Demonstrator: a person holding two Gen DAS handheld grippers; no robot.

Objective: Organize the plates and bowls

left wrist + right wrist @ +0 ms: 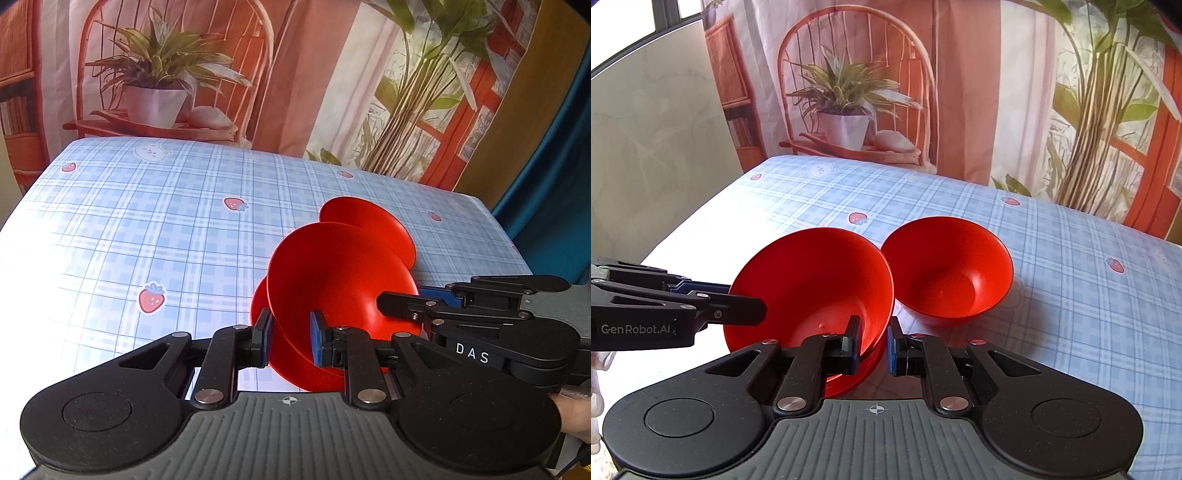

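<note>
Two nested red bowls are held tilted above the table near its front; they show in the left wrist view too. My right gripper is shut on their right rim, one finger inside, one outside. My left gripper straddles their left rim, with gaps at its pads; it shows in the right wrist view. Another red bowl stands upright on the table just behind and right, also in the left wrist view.
The table has a blue plaid cloth with strawberry prints. A printed backdrop of a chair and plants hangs behind it. A pale wall stands to the left. A blue curtain is at the right.
</note>
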